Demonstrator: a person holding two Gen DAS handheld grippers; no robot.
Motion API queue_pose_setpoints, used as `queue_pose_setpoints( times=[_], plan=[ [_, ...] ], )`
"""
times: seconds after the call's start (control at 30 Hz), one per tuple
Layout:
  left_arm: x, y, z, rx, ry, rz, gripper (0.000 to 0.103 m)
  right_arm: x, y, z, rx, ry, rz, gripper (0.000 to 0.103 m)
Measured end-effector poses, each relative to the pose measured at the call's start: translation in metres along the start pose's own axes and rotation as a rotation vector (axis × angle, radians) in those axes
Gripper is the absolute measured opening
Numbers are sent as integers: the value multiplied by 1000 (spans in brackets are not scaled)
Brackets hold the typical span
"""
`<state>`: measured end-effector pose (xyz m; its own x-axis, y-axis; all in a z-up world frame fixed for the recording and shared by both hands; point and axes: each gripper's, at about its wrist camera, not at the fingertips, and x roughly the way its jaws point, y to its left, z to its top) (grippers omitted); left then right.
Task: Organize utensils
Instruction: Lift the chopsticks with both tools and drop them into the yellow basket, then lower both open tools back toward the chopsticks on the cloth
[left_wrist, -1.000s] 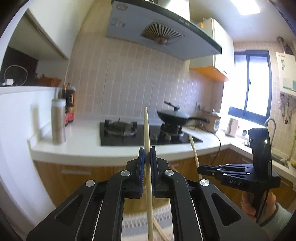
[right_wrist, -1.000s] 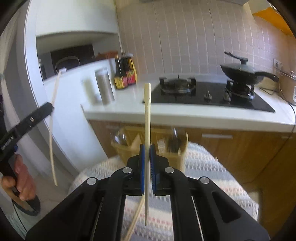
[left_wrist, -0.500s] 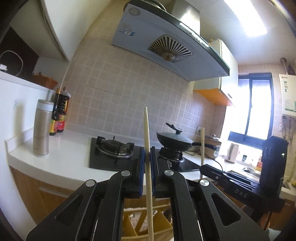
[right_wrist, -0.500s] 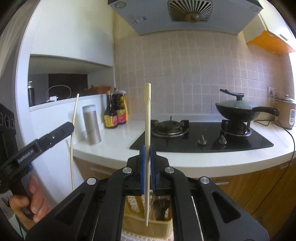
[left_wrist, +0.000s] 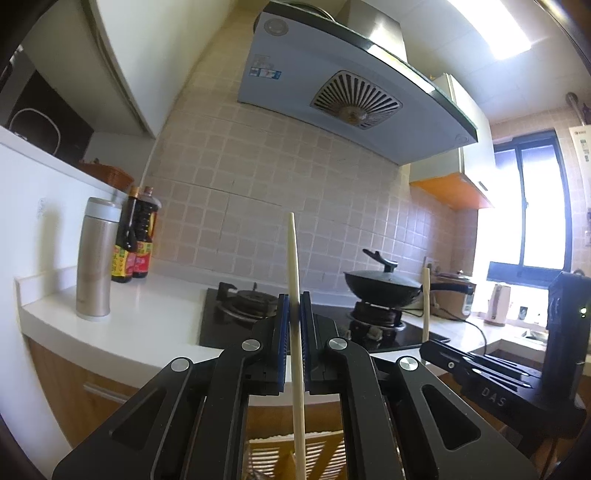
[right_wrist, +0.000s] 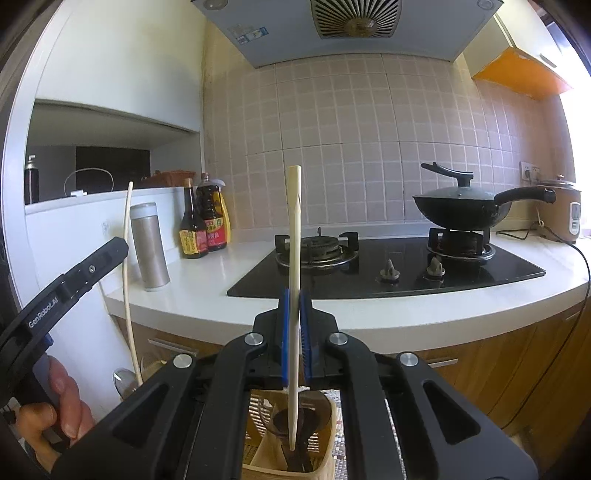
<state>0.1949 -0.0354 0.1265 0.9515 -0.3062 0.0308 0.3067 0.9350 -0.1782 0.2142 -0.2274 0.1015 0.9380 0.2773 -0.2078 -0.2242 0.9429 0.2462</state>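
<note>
The left hand-held gripper (left_wrist: 294, 325) is clamped on a chopstick (left_wrist: 295, 295) that stands upright between its blue pads (left_wrist: 282, 332), the thin tip up and the lower end running down past the jaws. The right hand-held gripper (right_wrist: 294, 328) likewise pinches a second chopstick (right_wrist: 294, 258), upright, its square end on top and its tip hanging over a basket (right_wrist: 325, 458). From the right wrist view the left gripper shows at the left edge with its chopstick, held by a hand (right_wrist: 55, 410); from the left wrist view the right gripper appears at the lower right, the two well apart.

Below both grippers sits the slatted basket, with dark utensils (right_wrist: 295, 435) standing in it; which compartment cannot be told. A spoon (right_wrist: 125, 380) shows just left of it.

Beyond lies the white worktop (right_wrist: 199, 284) with a black hob (right_wrist: 406, 266). A lidded wok (right_wrist: 465, 206) rests on the right burner. A steel flask (right_wrist: 149, 243) and two sauce bottles (right_wrist: 203, 225) stand at the left end, a rice cooker (right_wrist: 561, 206) at the right.
</note>
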Motion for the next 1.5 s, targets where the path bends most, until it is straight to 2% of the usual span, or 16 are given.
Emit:
queue_pose_setpoints(
  times=[0.27, 0.37, 0.43, 0.5, 0.63, 0.7, 0.8, 0.83, 0.9, 0.97, 1.07, 1.23, 1.4, 1.5],
  plan=[
    [-4, 6, -4, -5, 5, 4, 8, -5, -3, -9, 9, 14, -6, 5],
    [-12, 7, -1, -10, 15, -3, 24, -12, -1, -11, 1, 42, 5, 5],
    [-19, 7, 2, -9, 18, -8, 30, -17, -1, -13, 5, 61, 20, 5],
    [-29, 6, 7, -7, 25, -21, 45, -24, 0, -14, 10, 83, 40, 6],
    [-56, 4, 19, -12, 33, -40, 56, -43, 0, -15, 44, 133, 85, 10],
    [-70, 3, 25, -19, 36, -54, 64, -54, 1, -15, 51, 149, 97, 14],
    [-90, 2, 35, -29, 43, -73, 72, -73, 5, -14, 63, 163, 112, 31],
    [-100, 1, 39, -38, 50, -84, 74, -79, 7, -14, 66, 169, 117, 40],
    [-112, 0, 44, -48, 77, -99, 82, -92, 12, -15, 66, 188, 113, 44],
    [-123, -2, 46, -51, 113, -118, 82, -100, 17, -17, 63, 213, 118, 44],
    [-142, -2, 47, -62, 163, -114, 82, -113, 28, -23, 45, 275, 75, 44],
    [-166, 1, 40, -70, 270, -97, 82, -128, 45, -41, 30, 431, 13, 44],
    [-183, 5, 20, -72, 413, -63, 81, -127, 57, -70, 53, 605, 24, 44],
    [-189, 8, -1, -86, 512, -65, 81, -128, 61, -89, 70, 649, 11, 44]
  ],
)
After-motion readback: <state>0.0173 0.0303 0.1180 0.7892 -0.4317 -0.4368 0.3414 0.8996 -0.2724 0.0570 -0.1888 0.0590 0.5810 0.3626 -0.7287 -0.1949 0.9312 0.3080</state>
